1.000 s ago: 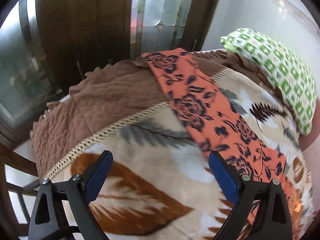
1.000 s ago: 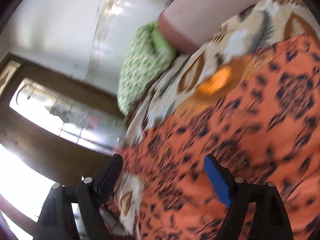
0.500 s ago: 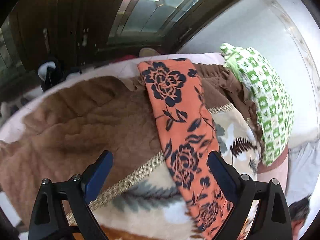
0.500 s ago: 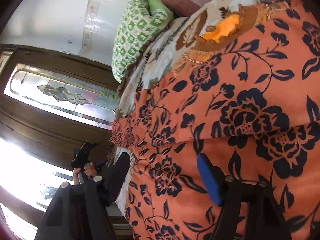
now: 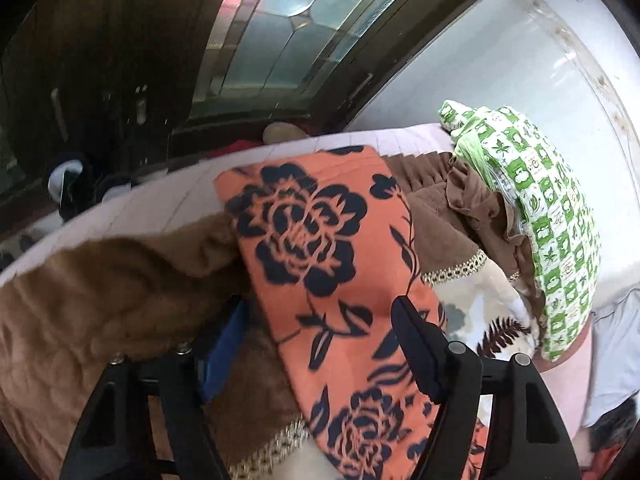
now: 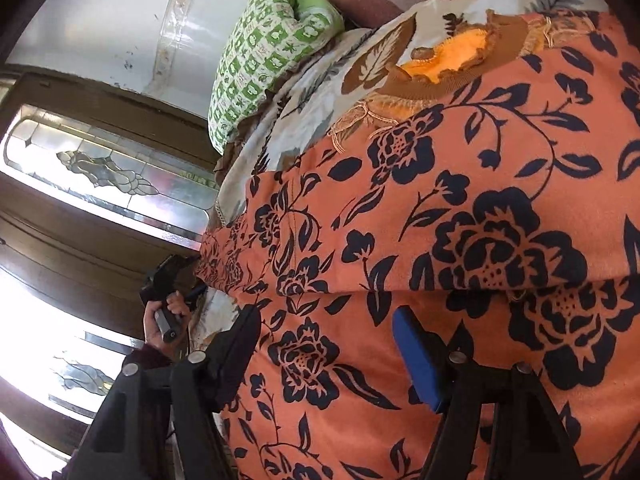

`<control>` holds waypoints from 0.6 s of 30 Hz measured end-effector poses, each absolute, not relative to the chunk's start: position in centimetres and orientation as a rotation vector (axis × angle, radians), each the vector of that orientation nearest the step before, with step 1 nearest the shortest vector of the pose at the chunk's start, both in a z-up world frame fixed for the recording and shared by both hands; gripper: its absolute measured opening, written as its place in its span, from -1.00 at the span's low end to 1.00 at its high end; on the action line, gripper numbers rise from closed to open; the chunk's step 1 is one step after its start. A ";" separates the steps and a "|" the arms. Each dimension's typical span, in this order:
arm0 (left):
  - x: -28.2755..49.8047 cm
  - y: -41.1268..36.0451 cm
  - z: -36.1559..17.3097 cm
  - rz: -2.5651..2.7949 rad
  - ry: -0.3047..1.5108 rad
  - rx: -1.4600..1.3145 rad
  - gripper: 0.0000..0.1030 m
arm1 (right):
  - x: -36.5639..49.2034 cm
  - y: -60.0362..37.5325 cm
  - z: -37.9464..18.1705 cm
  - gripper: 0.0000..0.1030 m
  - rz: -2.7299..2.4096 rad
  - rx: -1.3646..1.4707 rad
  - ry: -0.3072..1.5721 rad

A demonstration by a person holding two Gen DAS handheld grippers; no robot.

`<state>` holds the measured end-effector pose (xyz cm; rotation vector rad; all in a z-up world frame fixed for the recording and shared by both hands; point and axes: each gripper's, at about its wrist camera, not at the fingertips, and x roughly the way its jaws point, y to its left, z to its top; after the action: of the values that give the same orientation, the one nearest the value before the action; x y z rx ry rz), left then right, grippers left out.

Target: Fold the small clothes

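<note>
An orange garment with dark blue flowers (image 5: 320, 264) lies stretched over the bed. My left gripper (image 5: 316, 340) is open low over its narrow far end; the left finger dips behind a fold of brown blanket (image 5: 120, 280). In the right wrist view the same garment (image 6: 460, 240) fills the frame with its near part folded over itself. My right gripper (image 6: 328, 344) is open with its fingers straddling the garment's edge. The left gripper (image 6: 168, 280), held in a hand, shows at the garment's far end.
A leaf-patterned cream blanket (image 6: 320, 100) covers the bed. A green-and-white pillow (image 5: 540, 208) lies at the bed's far side by a white wall. An orange and brown cloth (image 6: 452, 60) lies beyond the garment. A dark wooden door with glass panes (image 5: 260, 40) stands behind.
My left gripper has moved forward and down onto the garment's far end, its left finger now sunk behind the brown blanket. The right gripper has held roughly still over the garment's edge.
</note>
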<state>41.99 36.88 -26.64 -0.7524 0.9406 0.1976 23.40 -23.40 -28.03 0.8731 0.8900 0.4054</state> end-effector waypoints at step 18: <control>38.1 21.2 -11.1 -0.128 0.752 -0.375 -0.92 | 22.0 -30.7 -26.3 0.38 0.225 0.998 0.717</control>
<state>38.05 21.19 -11.12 -0.3748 0.7519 -0.1277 21.99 -30.73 -26.30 0.9979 0.7171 0.2253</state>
